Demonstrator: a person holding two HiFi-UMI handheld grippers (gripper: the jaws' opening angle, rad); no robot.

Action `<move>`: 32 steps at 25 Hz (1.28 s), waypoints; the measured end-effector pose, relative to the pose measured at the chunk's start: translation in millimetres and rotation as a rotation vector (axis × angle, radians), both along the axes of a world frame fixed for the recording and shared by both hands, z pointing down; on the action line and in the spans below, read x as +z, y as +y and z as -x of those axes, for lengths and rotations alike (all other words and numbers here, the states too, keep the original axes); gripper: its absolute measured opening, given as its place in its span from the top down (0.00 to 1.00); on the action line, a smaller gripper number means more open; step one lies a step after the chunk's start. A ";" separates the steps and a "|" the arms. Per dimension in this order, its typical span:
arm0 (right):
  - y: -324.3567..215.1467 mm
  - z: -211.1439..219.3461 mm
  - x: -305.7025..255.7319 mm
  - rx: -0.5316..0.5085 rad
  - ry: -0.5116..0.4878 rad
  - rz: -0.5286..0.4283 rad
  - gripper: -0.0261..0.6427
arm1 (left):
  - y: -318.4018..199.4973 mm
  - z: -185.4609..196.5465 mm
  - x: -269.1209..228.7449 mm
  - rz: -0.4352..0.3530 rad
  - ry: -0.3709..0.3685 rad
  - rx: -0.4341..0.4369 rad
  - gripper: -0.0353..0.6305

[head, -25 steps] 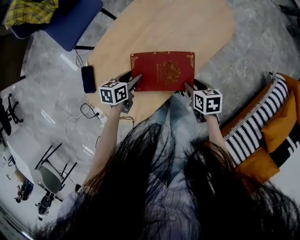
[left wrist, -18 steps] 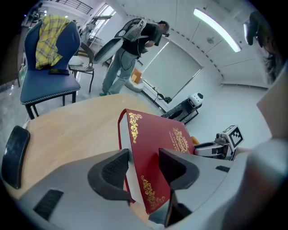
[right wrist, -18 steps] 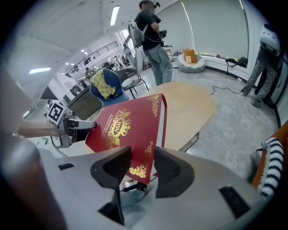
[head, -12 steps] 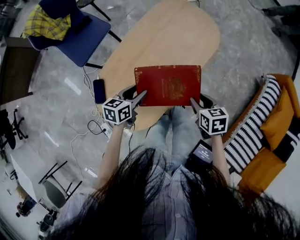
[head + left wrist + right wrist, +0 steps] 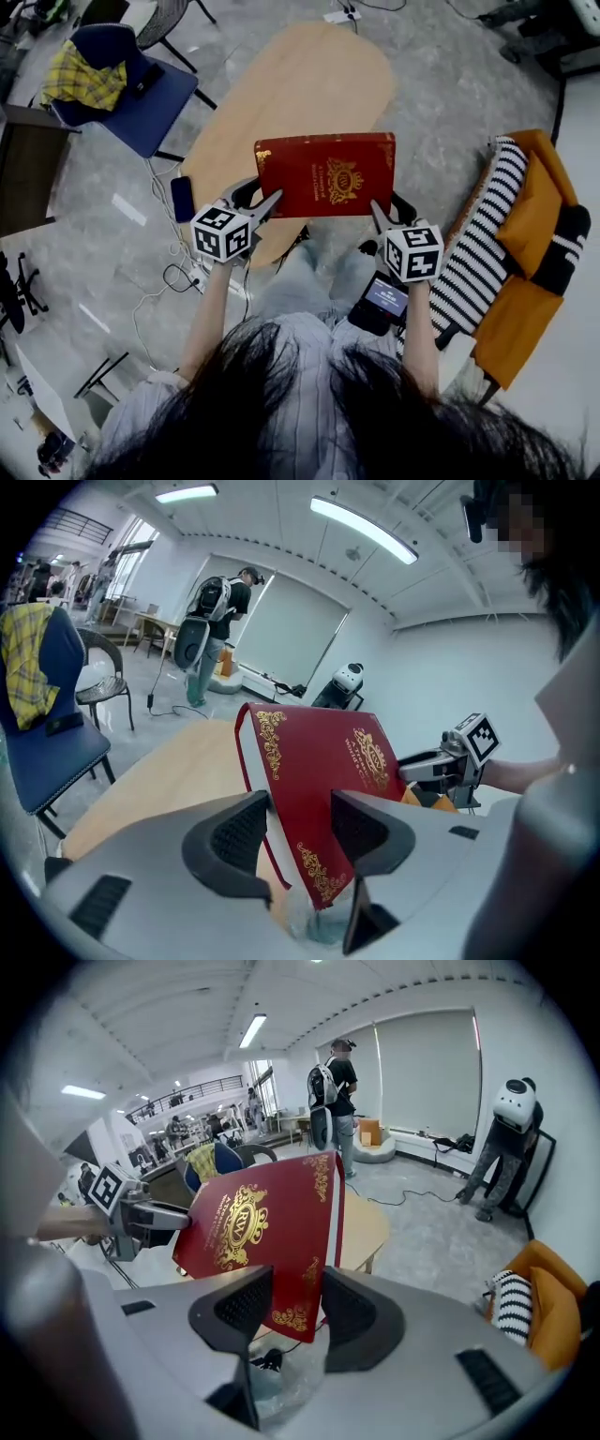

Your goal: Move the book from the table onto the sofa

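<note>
A red book with gold ornament [image 5: 328, 173] is held in the air above the near end of the oval wooden table [image 5: 300, 84], its cover facing up. My left gripper [image 5: 265, 202] is shut on its near left corner, and my right gripper [image 5: 379, 213] is shut on its near right corner. In the left gripper view the book [image 5: 319, 761] stands between the jaws of the left gripper [image 5: 292, 832]. The right gripper view shows the book [image 5: 253, 1222] clamped in the right gripper [image 5: 298, 1307]. The orange sofa [image 5: 530, 234] with a black-and-white striped throw [image 5: 483, 248] lies to the right.
A blue chair with a yellow plaid cloth [image 5: 122, 80] stands at the far left. A phone [image 5: 182, 199] and cables lie on the floor left of the table. A person with a backpack [image 5: 220, 621] stands farther off in the room.
The book has come up off the table, held by both grippers, and now hangs slightly nearer the table's near edge. The sofa shows more fully at the right.
</note>
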State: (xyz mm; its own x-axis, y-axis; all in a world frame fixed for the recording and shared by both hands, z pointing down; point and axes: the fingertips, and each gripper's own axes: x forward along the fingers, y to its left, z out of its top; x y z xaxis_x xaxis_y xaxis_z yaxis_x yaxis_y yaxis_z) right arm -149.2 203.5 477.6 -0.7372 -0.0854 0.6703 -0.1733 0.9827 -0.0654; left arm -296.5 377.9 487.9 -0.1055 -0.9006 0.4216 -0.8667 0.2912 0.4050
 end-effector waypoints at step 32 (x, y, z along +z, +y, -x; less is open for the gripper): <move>-254.1 -234.4 62.1 0.310 0.050 0.130 0.71 | -311.0 -181.4 49.5 0.054 0.071 0.255 0.64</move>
